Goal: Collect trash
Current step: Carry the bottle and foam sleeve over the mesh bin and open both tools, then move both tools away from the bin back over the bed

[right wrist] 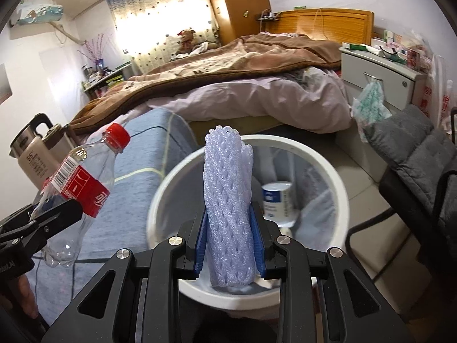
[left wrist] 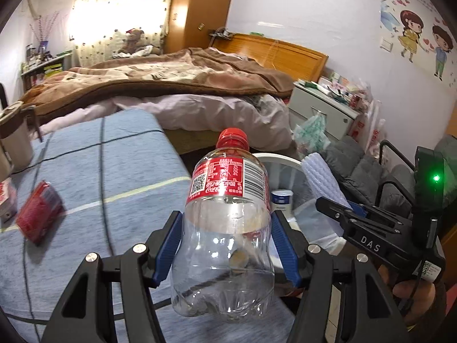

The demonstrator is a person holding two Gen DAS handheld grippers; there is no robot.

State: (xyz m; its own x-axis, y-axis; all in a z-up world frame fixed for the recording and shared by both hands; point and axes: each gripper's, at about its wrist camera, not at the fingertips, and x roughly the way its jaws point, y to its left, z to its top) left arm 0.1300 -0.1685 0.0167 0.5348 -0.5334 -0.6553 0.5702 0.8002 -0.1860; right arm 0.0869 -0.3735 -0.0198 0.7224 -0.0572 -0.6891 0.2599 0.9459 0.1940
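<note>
Blue-padded, the left gripper (left wrist: 227,245) clamped an empty Coca-Cola bottle (left wrist: 225,223). The right gripper (right wrist: 228,243) pinched a foam net sleeve (right wrist: 228,200) above a white bin (right wrist: 340,200) containing what looked like a can (right wrist: 278,200).

Bin (right wrist: 337,188) is sitting right of the bench (left wrist: 114,171), can (right wrist: 278,203) lying in it. Foam net (right wrist: 228,200) is hanging over the bin, bottle (left wrist: 225,228) just left of it. Bed (left wrist: 171,85) is lying far behind; chair (right wrist: 414,157) is standing right.
</note>
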